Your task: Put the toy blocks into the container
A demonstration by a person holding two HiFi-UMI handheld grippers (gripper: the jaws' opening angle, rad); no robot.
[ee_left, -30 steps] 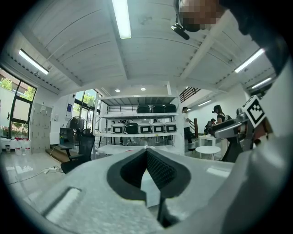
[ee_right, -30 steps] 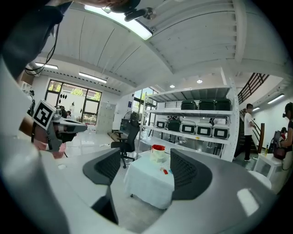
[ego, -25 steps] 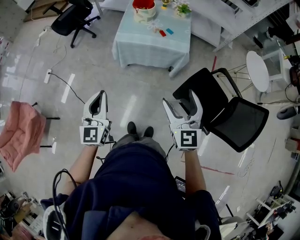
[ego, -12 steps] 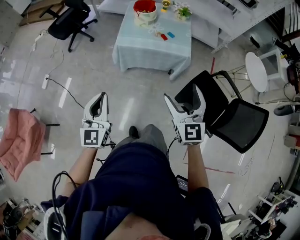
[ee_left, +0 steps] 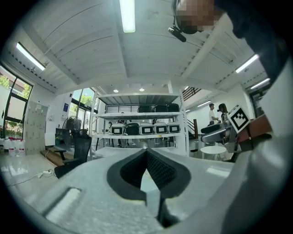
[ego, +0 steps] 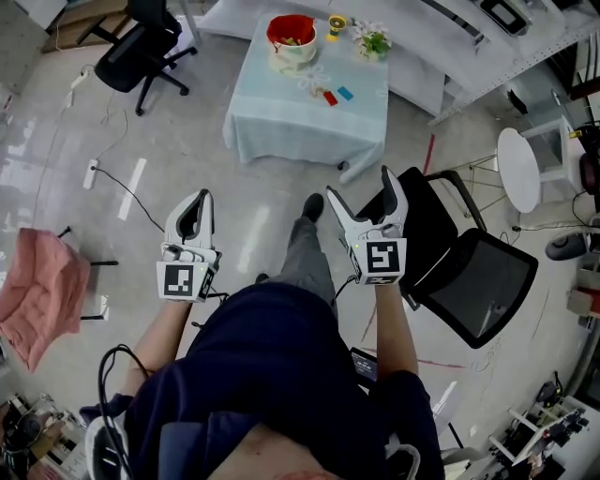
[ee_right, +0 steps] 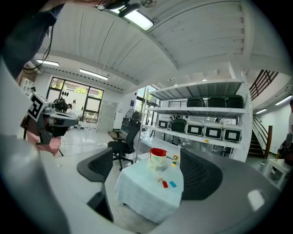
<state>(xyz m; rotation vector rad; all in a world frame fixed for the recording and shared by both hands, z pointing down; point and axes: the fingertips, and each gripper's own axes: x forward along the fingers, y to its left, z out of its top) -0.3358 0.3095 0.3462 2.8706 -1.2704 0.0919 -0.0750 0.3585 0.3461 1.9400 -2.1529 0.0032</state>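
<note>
Ahead stands a table under a pale blue cloth [ego: 281, 117] [ee_right: 137, 201]. On it are a cream container with a red rim [ego: 291, 39] [ee_right: 158, 161], a red block [ego: 329, 97] [ee_right: 165, 184] and a blue block [ego: 345, 92] [ee_right: 172, 184]. My right gripper [ego: 361, 192] [ee_right: 149, 170] is open over the floor, well short of the table. Its jaws have just been opening, and nothing is between them. My left gripper [ego: 200, 197] [ee_left: 147, 153] is shut and empty, level with the right one and equally far from the table.
A black office chair [ego: 469, 262] stands close at my right. Another black chair [ego: 141, 42] is at the far left, and a pink cloth [ego: 37, 281] hangs on a stand at the left. A round white table [ego: 518, 141] sits at the right. A yellow toy [ego: 337, 23] and a small plant [ego: 375, 42] share the table.
The person has stepped toward the table, one leg now forward. Both grippers moved ahead with them, the right one past the black chair's edge. The right jaws stand slightly wider.
</note>
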